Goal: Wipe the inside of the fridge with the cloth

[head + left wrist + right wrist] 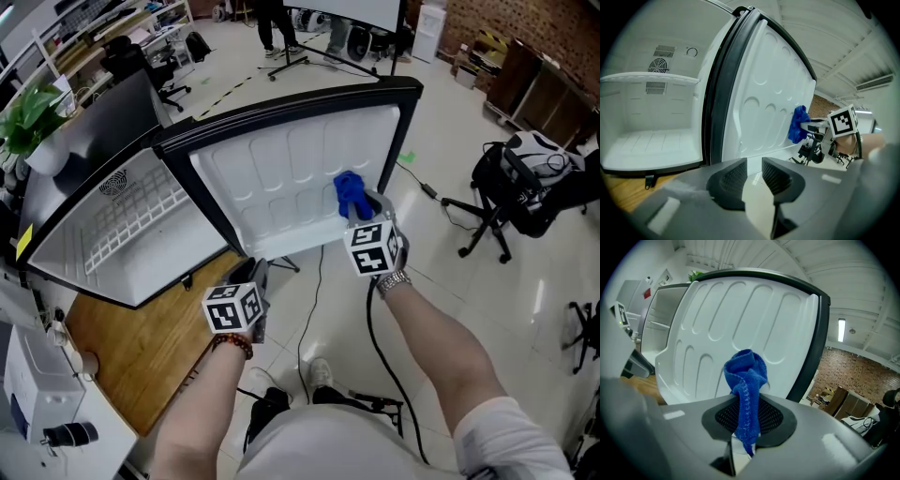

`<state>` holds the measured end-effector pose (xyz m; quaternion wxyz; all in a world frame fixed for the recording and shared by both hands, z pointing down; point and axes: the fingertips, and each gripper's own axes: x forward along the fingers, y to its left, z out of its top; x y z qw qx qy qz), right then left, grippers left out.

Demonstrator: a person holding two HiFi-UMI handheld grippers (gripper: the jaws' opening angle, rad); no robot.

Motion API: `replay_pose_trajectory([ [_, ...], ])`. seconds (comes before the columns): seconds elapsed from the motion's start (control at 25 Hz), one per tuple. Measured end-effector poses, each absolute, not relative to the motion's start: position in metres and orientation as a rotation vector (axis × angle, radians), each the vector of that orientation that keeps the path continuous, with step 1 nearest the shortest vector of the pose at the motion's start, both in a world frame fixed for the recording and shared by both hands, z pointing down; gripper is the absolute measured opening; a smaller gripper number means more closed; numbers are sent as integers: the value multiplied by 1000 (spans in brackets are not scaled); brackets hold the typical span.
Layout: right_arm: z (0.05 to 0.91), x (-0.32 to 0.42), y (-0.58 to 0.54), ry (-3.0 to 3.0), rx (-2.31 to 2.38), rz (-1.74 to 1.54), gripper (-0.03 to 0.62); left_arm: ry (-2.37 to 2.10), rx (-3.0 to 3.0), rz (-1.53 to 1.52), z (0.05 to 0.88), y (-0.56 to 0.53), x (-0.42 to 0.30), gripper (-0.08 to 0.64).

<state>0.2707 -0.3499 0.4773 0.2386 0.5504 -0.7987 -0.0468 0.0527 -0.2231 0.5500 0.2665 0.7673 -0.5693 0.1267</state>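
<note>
A small fridge (122, 225) stands on a wooden table with its door (281, 183) swung wide open. The white moulded inner face of the door (740, 324) is turned toward me. My right gripper (360, 214) is shut on a blue cloth (350, 194), bunched above the jaws (744, 371), close in front of the lower right part of that face. My left gripper (255, 274) hovers lower, near the door's bottom edge. In the left gripper view the left gripper (753, 176) is open with a narrow gap and nothing in it. Its camera sees the white fridge cavity (651, 140) and the cloth (798, 123).
The wooden table (141, 356) carries a white appliance (37, 394) at its near left. A potted plant (33, 112) stands at the far left. Black office chairs (525, 187) and a cable (375, 328) are on the tiled floor to the right.
</note>
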Motion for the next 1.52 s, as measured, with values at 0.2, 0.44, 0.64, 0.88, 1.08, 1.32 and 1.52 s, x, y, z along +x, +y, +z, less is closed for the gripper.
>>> replay_pose_trajectory([
  [0.2,476,288,-354,-2147,1557,-110,71,-1539,2068,345,551,-223,51,106],
  [0.44,474,300,-356,-2131,1586,-102,71,-1550,2064,343,551,-222,46,106],
  [0.64,469,301,-352,-2142,1596,-98,71,-1537,2062,326,551,-222,47,106],
  [0.88,453,268,-323,-2258,1527,-125,71,-1521,2062,320,554,-222,50,107],
  [1.08,447,218,-284,-2406,1391,-126,71,-1532,2058,314,555,-220,44,107],
  [1.32,462,158,-238,-2515,1177,-105,71,-1560,2036,299,555,-216,28,107],
  [1.52,496,126,-220,-2507,1052,-78,71,-1588,2058,267,543,-218,17,107],
])
